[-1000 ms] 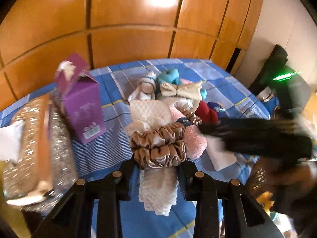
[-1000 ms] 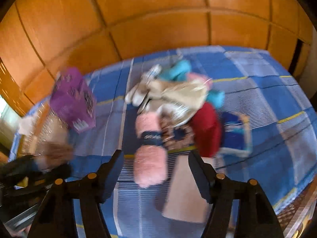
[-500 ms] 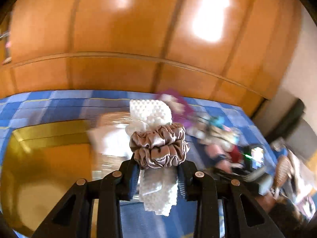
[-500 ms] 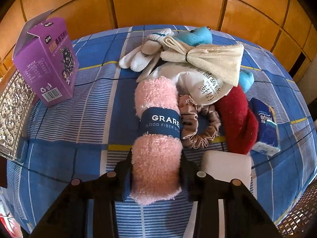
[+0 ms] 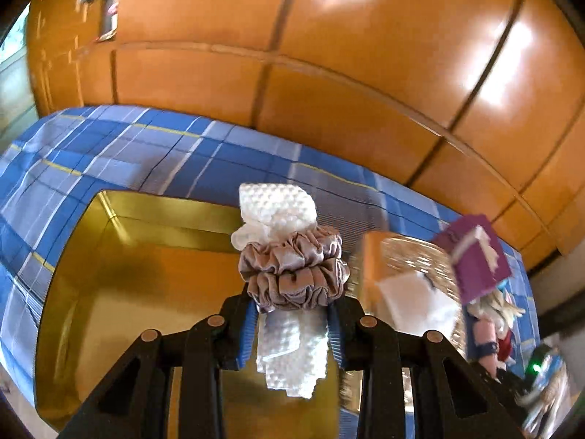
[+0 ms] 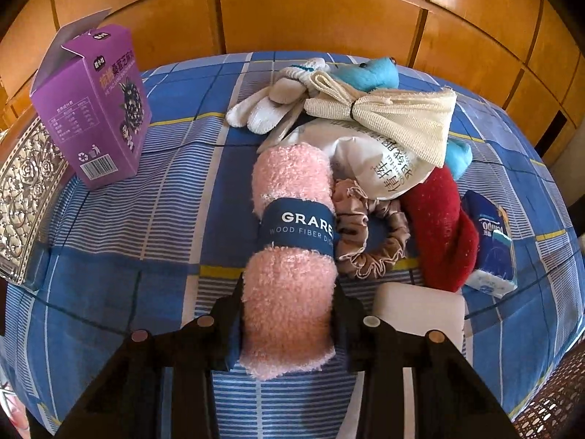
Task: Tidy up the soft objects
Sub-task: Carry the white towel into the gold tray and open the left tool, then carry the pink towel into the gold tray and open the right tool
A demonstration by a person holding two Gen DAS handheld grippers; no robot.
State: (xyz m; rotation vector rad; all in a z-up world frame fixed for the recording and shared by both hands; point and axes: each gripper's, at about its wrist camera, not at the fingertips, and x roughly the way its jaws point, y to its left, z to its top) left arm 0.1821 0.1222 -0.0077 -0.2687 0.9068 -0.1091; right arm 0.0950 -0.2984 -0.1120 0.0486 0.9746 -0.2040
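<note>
My left gripper (image 5: 292, 316) is shut on a white waffle cloth (image 5: 276, 206) bundled by a taupe satin scrunchie (image 5: 292, 270). It hangs over an open gold box (image 5: 146, 274) on the blue plaid bed cover (image 5: 109, 153). In the right wrist view, my right gripper (image 6: 289, 300) is shut on the near end of a pink fluffy cloth roll (image 6: 292, 179) with a navy paper band, which lies on the cover. Beside the roll lie a second taupe scrunchie (image 6: 369, 245), a red cloth (image 6: 442, 230), white gloves (image 6: 267, 106), a cream mesh cloth (image 6: 395, 117) and a blue plush (image 6: 376, 73).
A purple carton (image 6: 95, 109) stands at the left beside a silver patterned box (image 6: 25, 197). A white printed bag (image 6: 380, 168), a blue tissue pack (image 6: 490, 241) and a white box (image 6: 420, 311) lie to the right. Orange wooden panels (image 6: 310, 14) rise behind the bed.
My left gripper carried the cloth bundle leftward, away from the pile, to above the gold box. My right gripper came down and closed on the pink roll.
</note>
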